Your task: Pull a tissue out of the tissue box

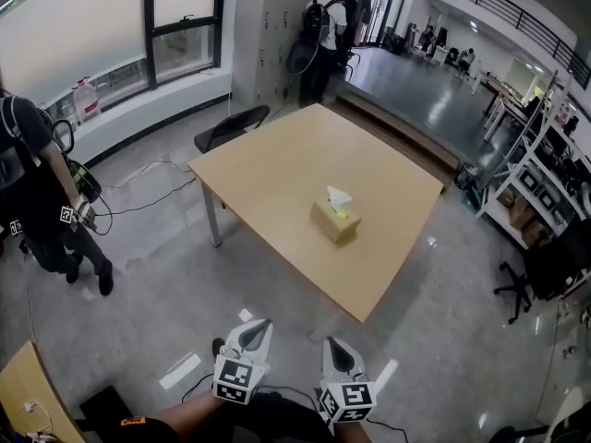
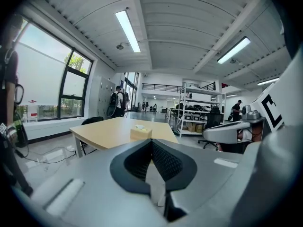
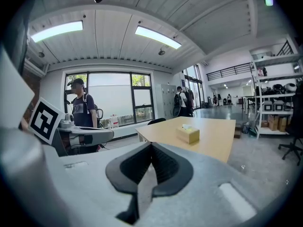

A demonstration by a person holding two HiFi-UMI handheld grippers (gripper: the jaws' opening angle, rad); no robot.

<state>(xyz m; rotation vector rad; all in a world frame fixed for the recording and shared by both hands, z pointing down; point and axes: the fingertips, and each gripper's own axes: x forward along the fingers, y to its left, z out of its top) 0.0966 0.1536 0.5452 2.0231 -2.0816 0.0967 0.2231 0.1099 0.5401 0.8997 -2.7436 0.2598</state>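
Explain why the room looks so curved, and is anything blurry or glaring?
Head view: the wide lens bows the window and shelves at the edges; the glossy floor reflects light. Left gripper view: dark round border, the near left gripper soft, ceiling lights bright. Right gripper view: same border; tissue box fairly sharp.

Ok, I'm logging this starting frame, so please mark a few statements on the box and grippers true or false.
A tissue sticks up out of the tissue box. True.
The tissue box stands on the floor. False: it stands on the table.
The left gripper and right gripper both have their jaws together, holding nothing. True.
The right gripper is gripping the tissue. False: it is well short of the table, away from the box.
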